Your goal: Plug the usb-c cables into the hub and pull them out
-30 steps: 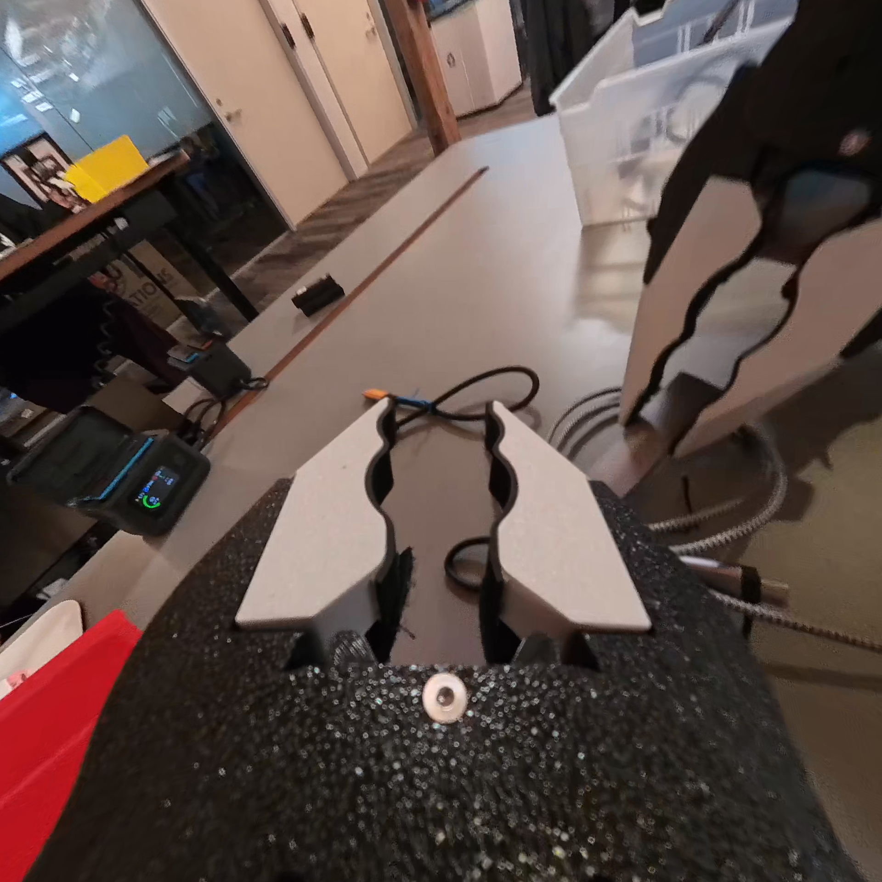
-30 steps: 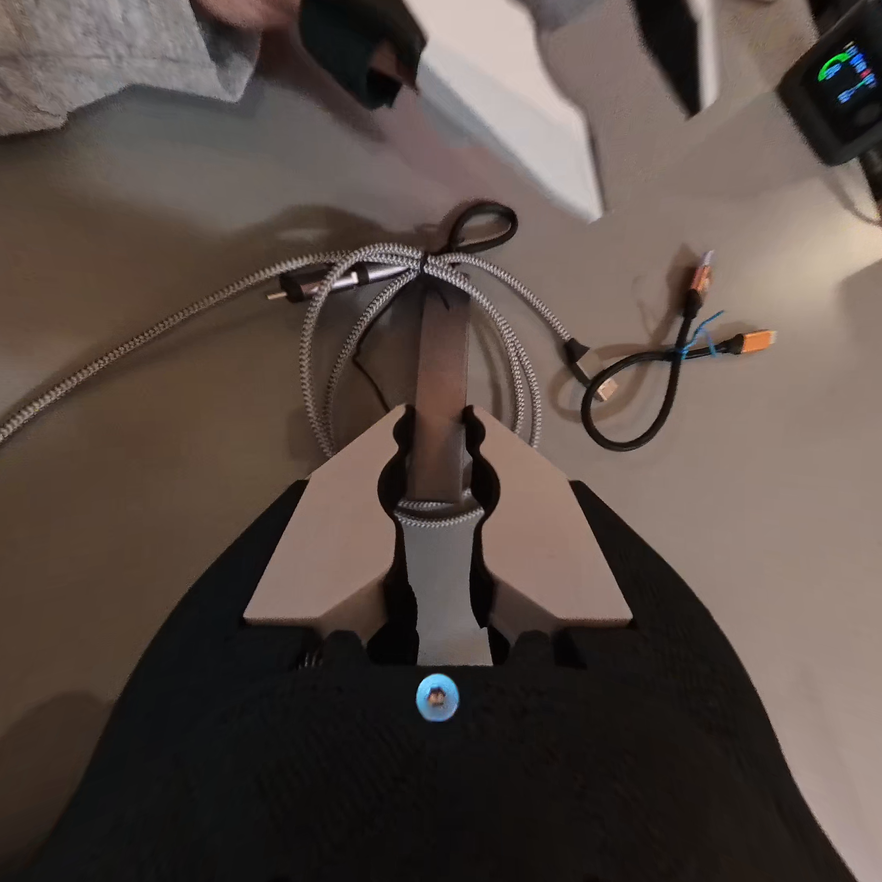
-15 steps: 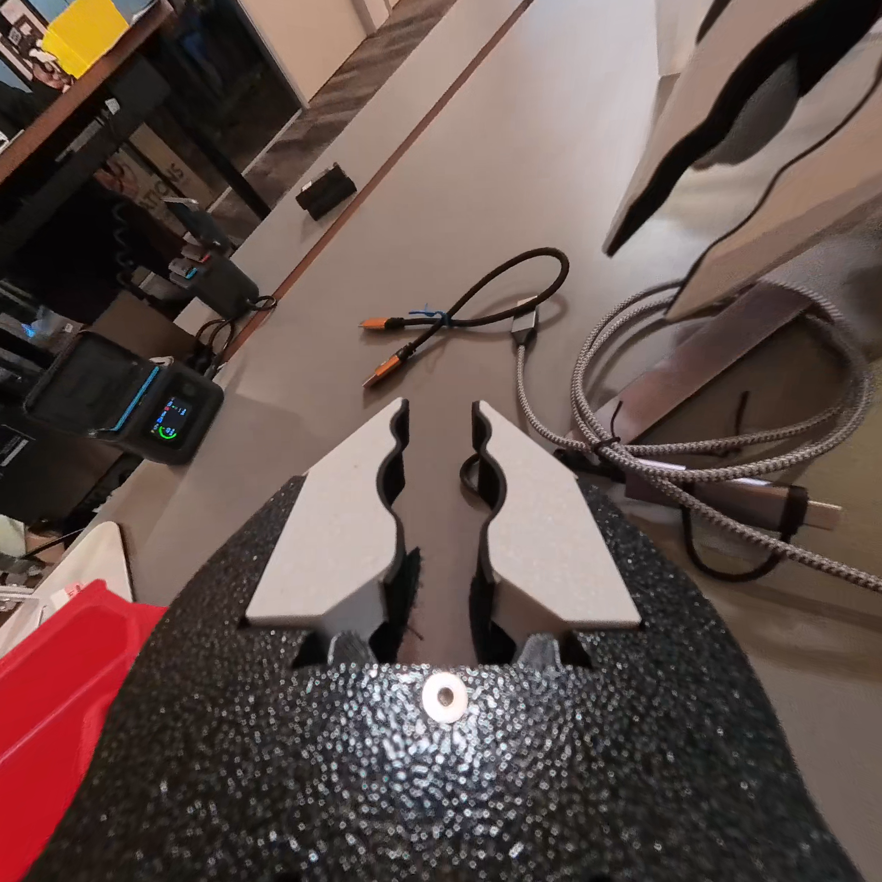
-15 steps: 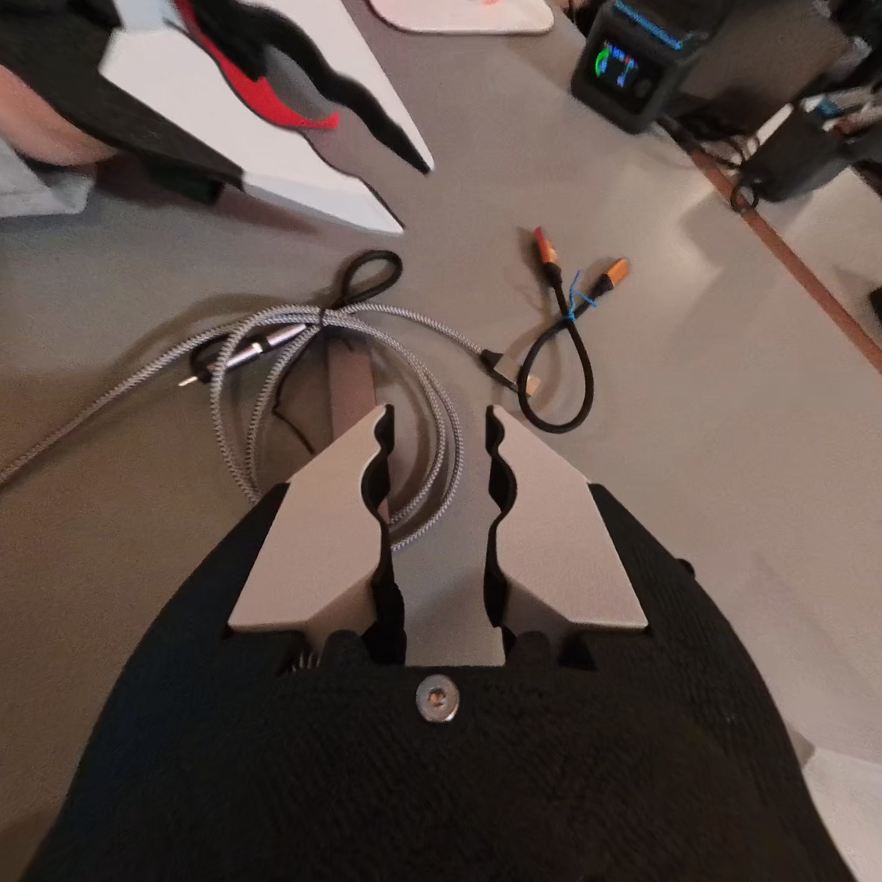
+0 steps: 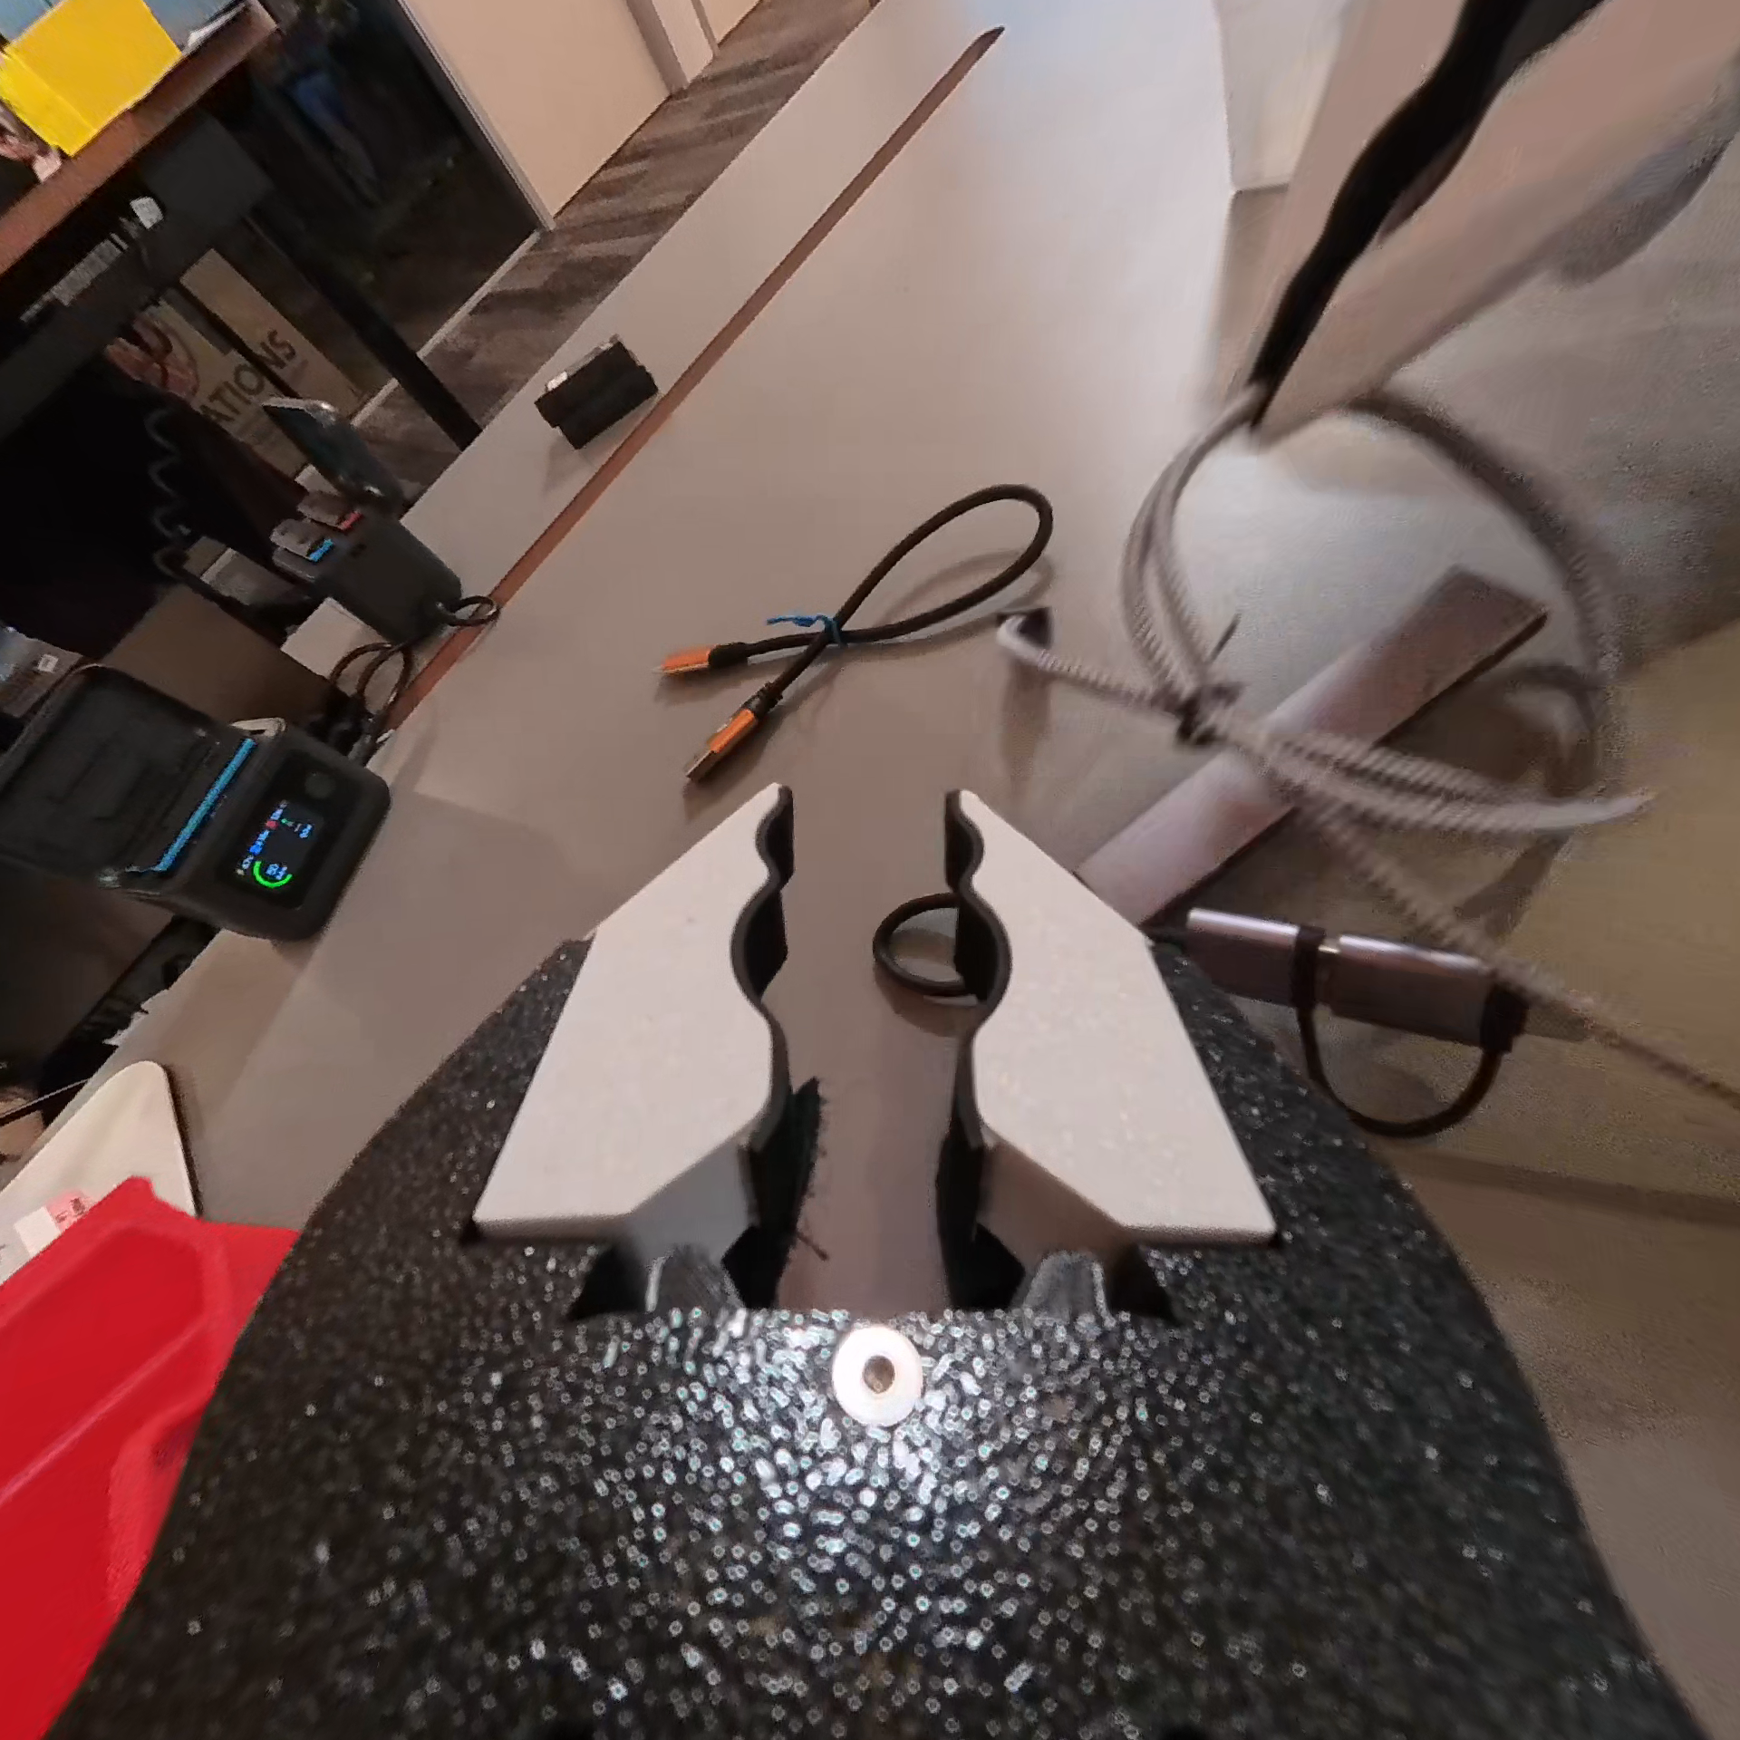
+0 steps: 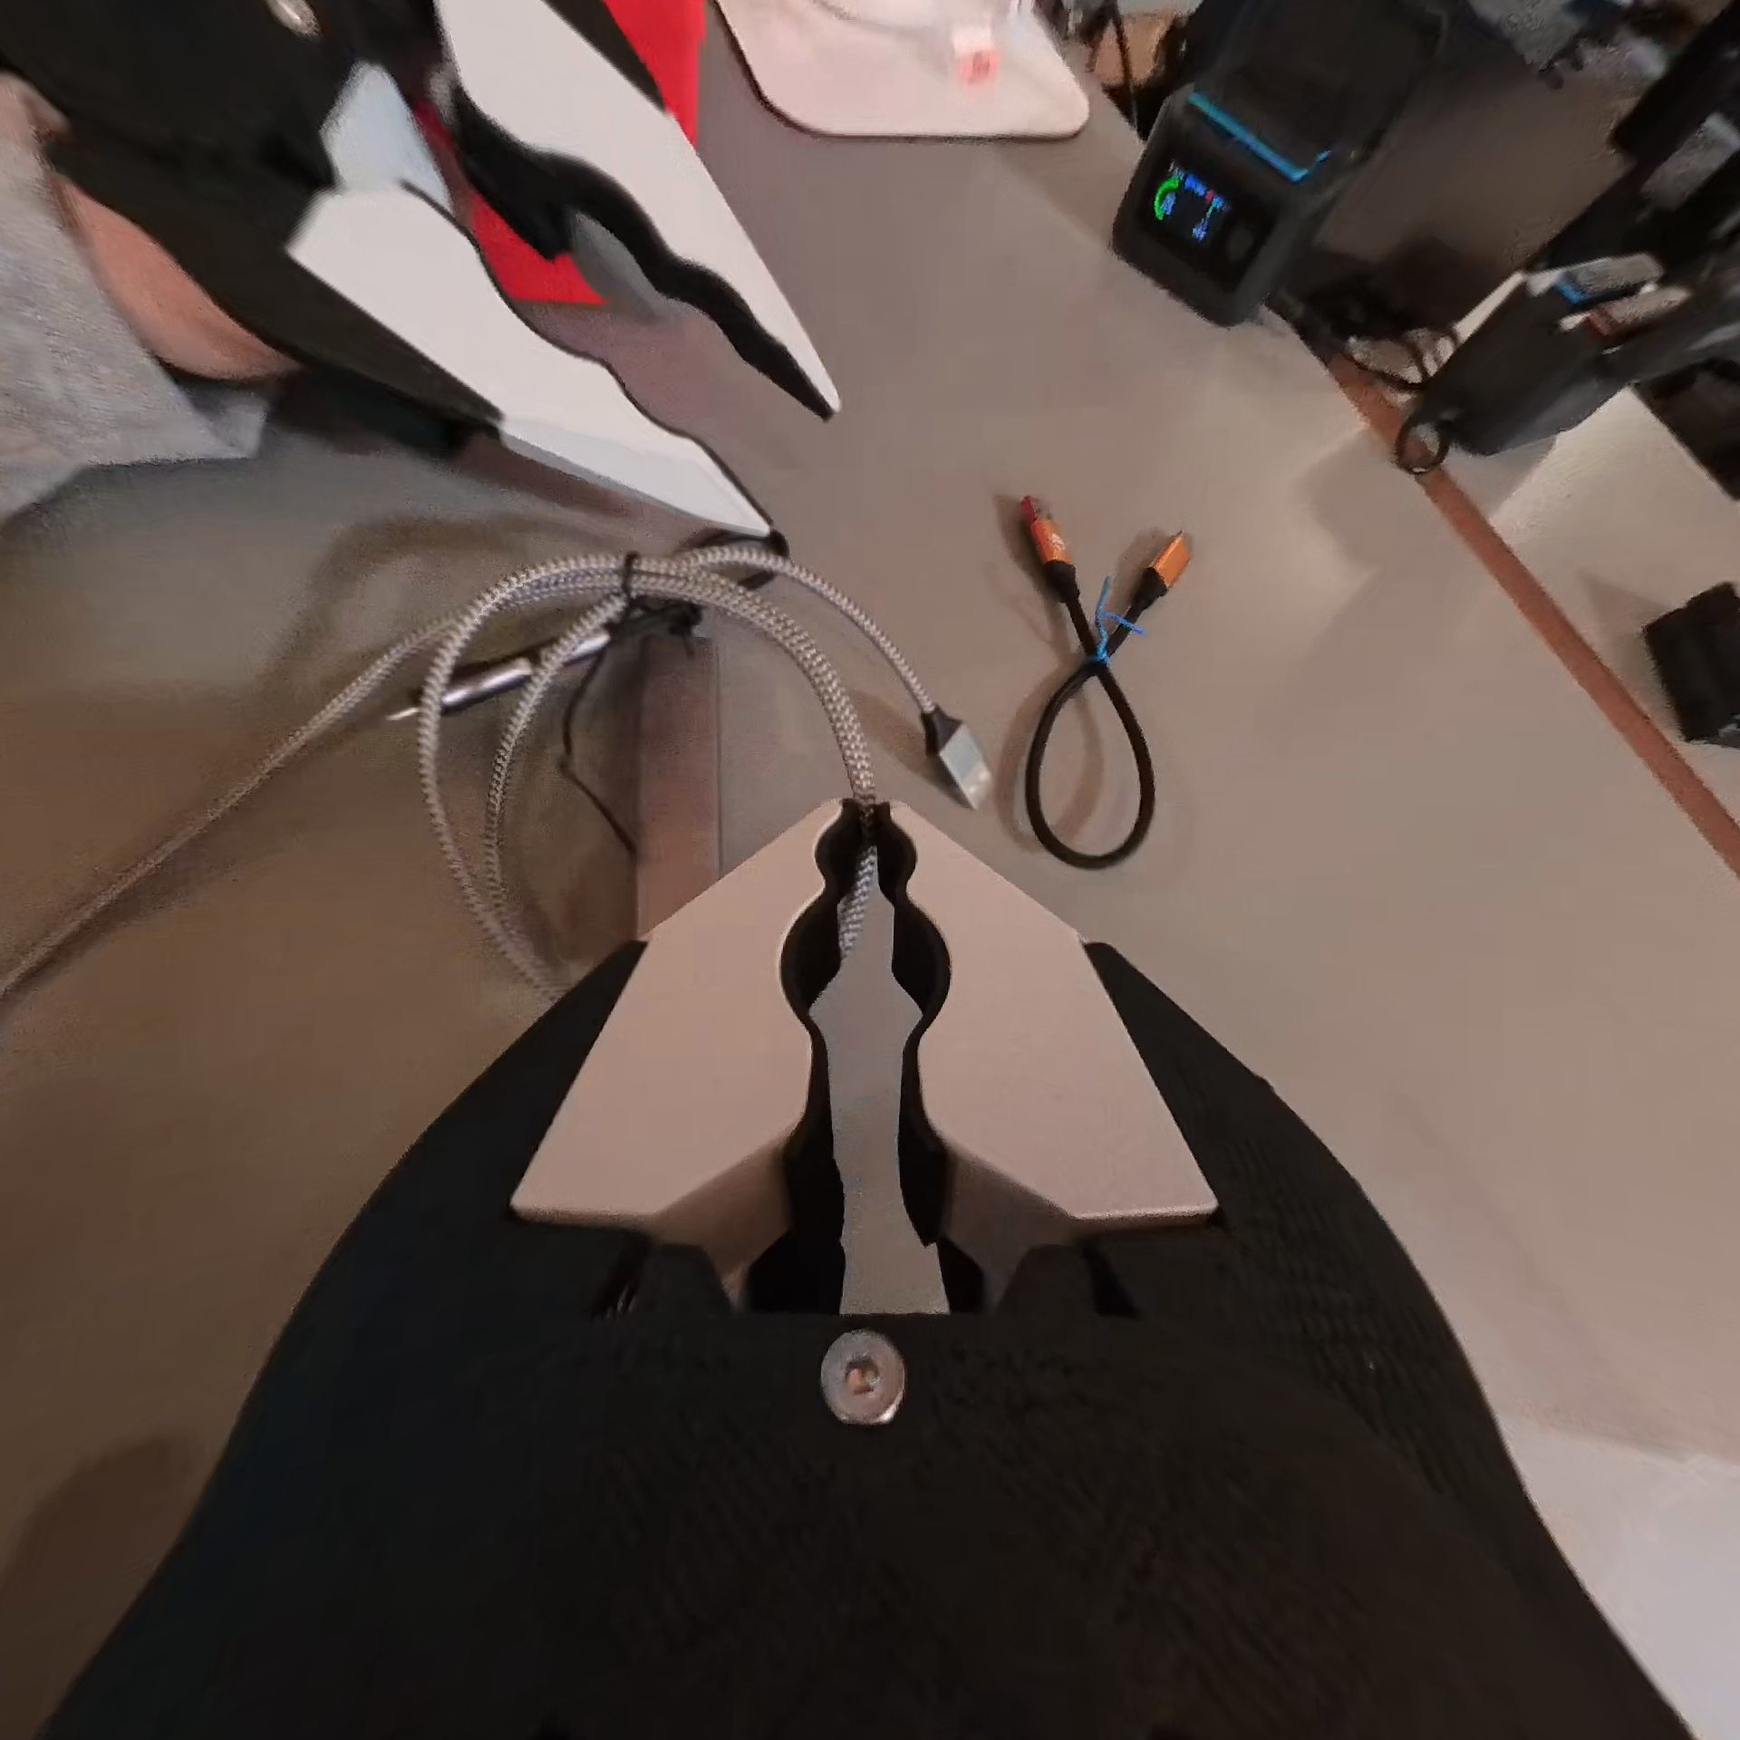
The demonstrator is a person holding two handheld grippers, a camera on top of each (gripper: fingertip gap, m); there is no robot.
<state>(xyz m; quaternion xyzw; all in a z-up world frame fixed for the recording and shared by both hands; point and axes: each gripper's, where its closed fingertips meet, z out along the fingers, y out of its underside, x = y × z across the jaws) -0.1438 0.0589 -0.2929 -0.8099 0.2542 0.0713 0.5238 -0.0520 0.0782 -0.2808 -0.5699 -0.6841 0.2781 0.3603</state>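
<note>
My right gripper (image 6: 866, 812) is shut on a strand of the grey braided cable (image 6: 753, 579), whose coil is tied with a black tie; its silver plug (image 6: 960, 765) hangs free. The grey bar-shaped hub (image 6: 678, 753) lies under the coil. In the left wrist view the braided coil (image 5: 1337, 763) is blurred over the hub (image 5: 1318, 725), held by the right gripper (image 5: 1262, 395). The hub's metal plug (image 5: 1365, 970) lies at right. A short black cable with orange plugs (image 5: 847, 640) lies beyond; it also shows in the right wrist view (image 6: 1092, 744). My left gripper (image 5: 866, 800) is open and empty.
A dark power unit with a lit screen (image 5: 273, 847) sits at the table's left edge, also in the right wrist view (image 6: 1196, 217). A red bin (image 5: 94, 1365) is near left. A small black box (image 5: 598, 391) lies beyond a brown strip (image 5: 753, 282). Spacing between my two grippers at the tips: around 10 centimeters.
My right gripper let go of the hub, opened, then shut on a strand of the braided cable and pulled the coil up. My left gripper moved slightly and stayed open.
</note>
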